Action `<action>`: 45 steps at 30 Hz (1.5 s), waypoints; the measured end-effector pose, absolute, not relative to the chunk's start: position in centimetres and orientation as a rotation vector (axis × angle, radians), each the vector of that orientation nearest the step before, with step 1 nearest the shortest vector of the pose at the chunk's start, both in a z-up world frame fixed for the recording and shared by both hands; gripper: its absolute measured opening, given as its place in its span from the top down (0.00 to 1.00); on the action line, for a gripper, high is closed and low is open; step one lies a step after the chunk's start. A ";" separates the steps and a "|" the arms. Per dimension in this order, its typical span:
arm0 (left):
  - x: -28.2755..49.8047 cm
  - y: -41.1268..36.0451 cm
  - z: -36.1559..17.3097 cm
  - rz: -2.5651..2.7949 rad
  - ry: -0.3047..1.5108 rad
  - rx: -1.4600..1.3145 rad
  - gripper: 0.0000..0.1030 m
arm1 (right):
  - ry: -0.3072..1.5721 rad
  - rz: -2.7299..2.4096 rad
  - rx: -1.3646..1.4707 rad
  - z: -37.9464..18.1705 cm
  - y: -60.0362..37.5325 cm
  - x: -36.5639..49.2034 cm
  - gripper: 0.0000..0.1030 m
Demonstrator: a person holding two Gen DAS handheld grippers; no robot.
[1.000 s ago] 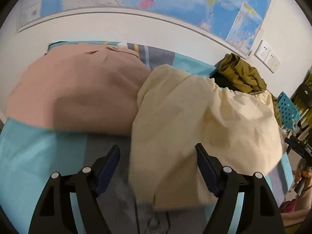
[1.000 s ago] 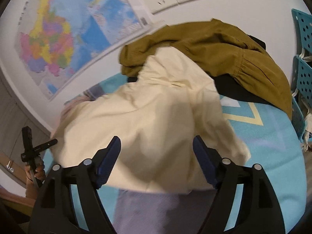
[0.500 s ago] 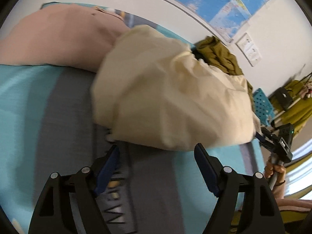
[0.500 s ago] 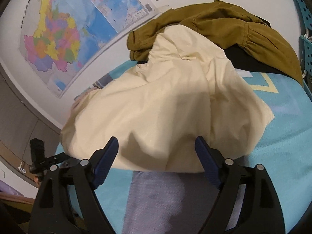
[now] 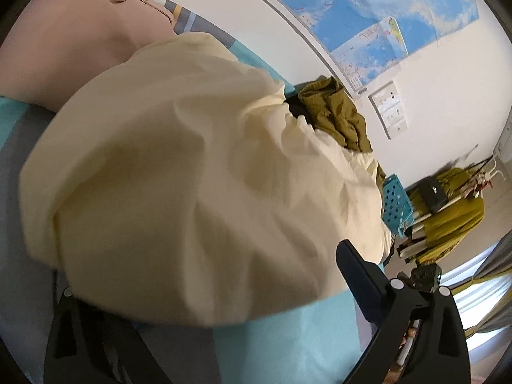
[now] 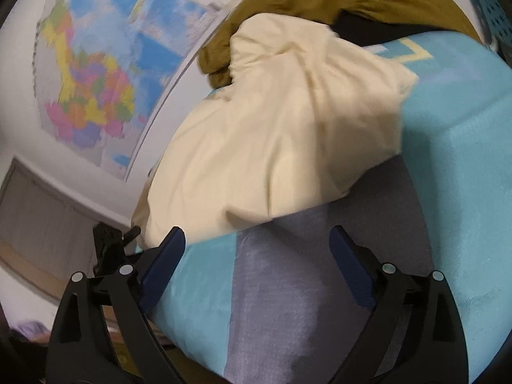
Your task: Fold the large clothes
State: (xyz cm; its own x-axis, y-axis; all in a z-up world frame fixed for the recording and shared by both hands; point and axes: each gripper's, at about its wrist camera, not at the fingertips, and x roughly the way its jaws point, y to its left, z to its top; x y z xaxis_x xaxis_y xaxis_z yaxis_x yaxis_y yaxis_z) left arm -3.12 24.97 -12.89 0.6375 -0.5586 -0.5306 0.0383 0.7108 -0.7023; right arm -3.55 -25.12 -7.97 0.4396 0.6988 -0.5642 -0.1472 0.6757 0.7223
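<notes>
A large cream garment [image 5: 198, 172] lies bunched on the teal and grey bed cover [image 5: 288, 339]. My left gripper [image 5: 208, 265] is low at its near edge with jaws opening wide. The cloth drapes over the left finger and hides it, and the right finger [image 5: 355, 272] stands free of it. In the right wrist view the cream garment [image 6: 288, 128] ends just beyond my right gripper [image 6: 256, 233]. Its jaws are opening over the grey stripe of the bed cover [image 6: 464, 160], with nothing between them.
A pink garment [image 5: 70, 41] lies behind the cream one, at the far left. An olive garment [image 6: 320, 3] and something black are heaped against the wall under a map [image 6: 96, 73]. A blue basket [image 5: 395, 201] and stacked things stand off the bed's end.
Both grippers sank and rolled closer to the cream garment, and their jaws widened. The garment's edge now covers the left gripper's left finger.
</notes>
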 end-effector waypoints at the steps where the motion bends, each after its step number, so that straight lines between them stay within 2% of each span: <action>1: -2.8 24.9 -12.8 -0.371 0.818 -0.719 0.08 | 0.978 0.557 0.651 -7.9 -25.0 -3.2 0.11; 4: -2.0 24.7 -12.6 -0.347 0.817 -0.721 0.08 | 0.974 0.503 0.594 -7.9 -23.9 -1.9 0.11; 7: -1.2 24.1 -12.5 -0.322 0.815 -0.691 0.08 | 0.953 0.473 0.557 -8.0 -22.7 -0.8 0.05; 15: 0.5 22.6 -12.0 -0.226 0.847 -0.580 0.09 | 0.908 0.431 0.584 -8.6 -20.5 2.2 0.04; 18: 0.8 22.1 -12.0 -0.187 0.858 -0.531 0.12 | 0.912 0.479 0.594 -8.7 -19.9 2.8 0.05; 20: 0.9 22.0 -11.9 -0.168 0.867 -0.510 0.20 | 0.921 0.496 0.607 -8.7 -19.7 3.2 0.10; 23: 1.1 22.3 -11.9 -0.145 0.876 -0.513 0.25 | 0.936 0.501 0.634 -8.9 -19.8 3.9 0.20; 27: 1.4 22.0 -11.7 -0.127 0.877 -0.478 0.28 | 0.947 0.512 0.628 -8.9 -19.5 4.3 0.20; 33: 1.4 21.8 -11.7 -0.114 0.872 -0.441 0.29 | 0.937 0.501 0.595 -8.7 -18.2 4.7 0.05; 39: 1.6 21.6 -11.8 -0.119 0.866 -0.438 0.27 | 0.948 0.481 0.584 -8.9 -17.8 5.1 0.04; 40: 1.6 21.7 -11.8 -0.122 0.866 -0.442 0.26 | 0.951 0.481 0.591 -8.9 -17.9 5.2 0.05; 42: 1.7 21.7 -11.8 -0.118 0.866 -0.444 0.26 | 0.955 0.478 0.602 -9.0 -18.2 5.3 0.13; 44: 1.7 21.7 -11.8 -0.109 0.865 -0.438 0.34 | 0.966 0.469 0.625 -9.3 -18.7 5.4 0.33; 45: 1.6 21.8 -11.7 -0.108 0.865 -0.440 0.37 | 0.966 0.471 0.647 -9.5 -19.1 5.3 0.39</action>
